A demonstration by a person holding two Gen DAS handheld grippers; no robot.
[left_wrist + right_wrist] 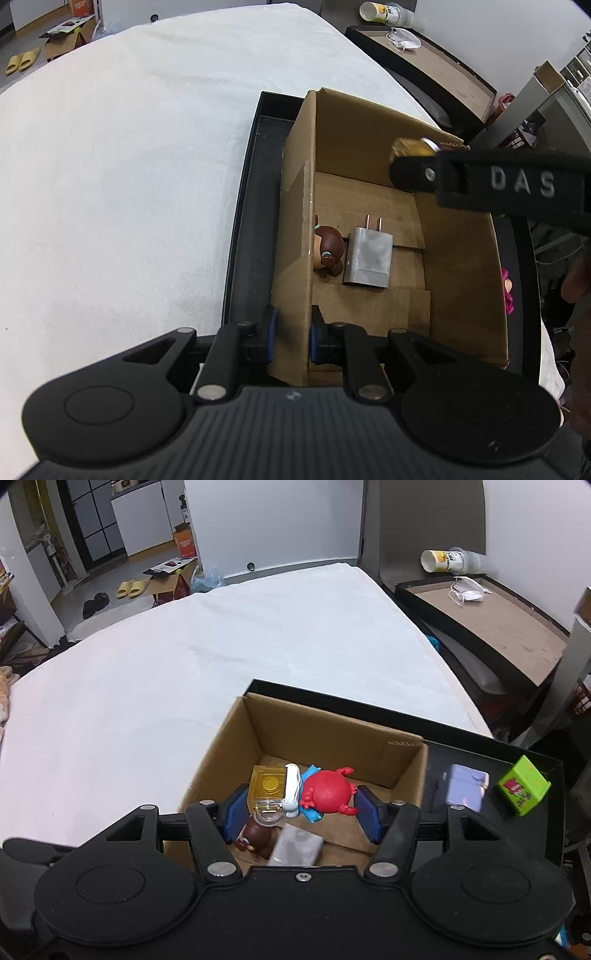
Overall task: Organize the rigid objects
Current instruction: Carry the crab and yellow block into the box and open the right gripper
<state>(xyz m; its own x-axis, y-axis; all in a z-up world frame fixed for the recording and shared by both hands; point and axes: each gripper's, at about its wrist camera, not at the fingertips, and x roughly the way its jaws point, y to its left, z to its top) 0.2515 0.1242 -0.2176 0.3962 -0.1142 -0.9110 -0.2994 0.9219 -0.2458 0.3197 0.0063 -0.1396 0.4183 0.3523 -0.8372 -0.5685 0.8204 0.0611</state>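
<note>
An open cardboard box (461, 266) (332, 731) stands in a black tray (255, 206) (461, 746) on a white-covered table. My left gripper (291, 334) is shut on the box's left wall. On the box floor lie a brown bear figure (328, 247) (258, 834) and a grey plug adapter (369, 256) (295, 847). My right gripper (301, 806) hovers over the box with jaws wide. Between the jaws are a yellow clear block (267, 784), a white piece (291, 784) and a red crab toy (327, 790); whether they are gripped or loose is unclear.
In the tray right of the box lie a lilac case (463, 784) and a green cube (522, 790). A pink toy (506, 291) shows behind the box wall. A brown side table (498, 616) with a cup (447, 561) and a mask (467, 592) stands at the far right.
</note>
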